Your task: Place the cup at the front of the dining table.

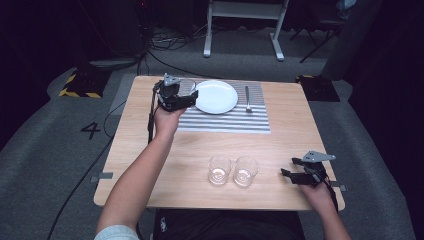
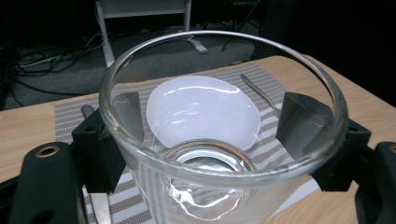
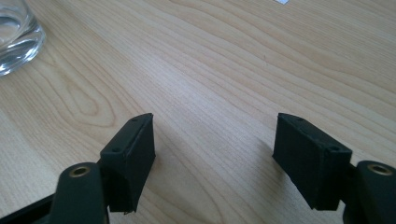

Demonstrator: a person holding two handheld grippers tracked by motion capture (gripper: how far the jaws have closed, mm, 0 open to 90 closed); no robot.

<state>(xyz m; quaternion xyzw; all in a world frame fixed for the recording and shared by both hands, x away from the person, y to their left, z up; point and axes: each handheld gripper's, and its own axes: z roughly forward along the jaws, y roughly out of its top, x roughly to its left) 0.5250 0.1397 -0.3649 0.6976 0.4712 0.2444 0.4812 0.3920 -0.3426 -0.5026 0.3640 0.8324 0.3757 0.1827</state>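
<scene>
On table: glasses (image 1: 232, 171) 2 | held glass (image 2: 219, 140) 1 | plate (image 1: 216, 96) 1

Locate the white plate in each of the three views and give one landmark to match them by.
High view: the white plate lies at upper centre on the striped placemat, just right of the left gripper.
Left gripper view: it sits mid-frame, seen through the held glass.
Right gripper view: the frame takes in bare table wood and a glass at its left edge, no plate.
Shared landmark: the striped placemat, in the high and left gripper views.
</scene>
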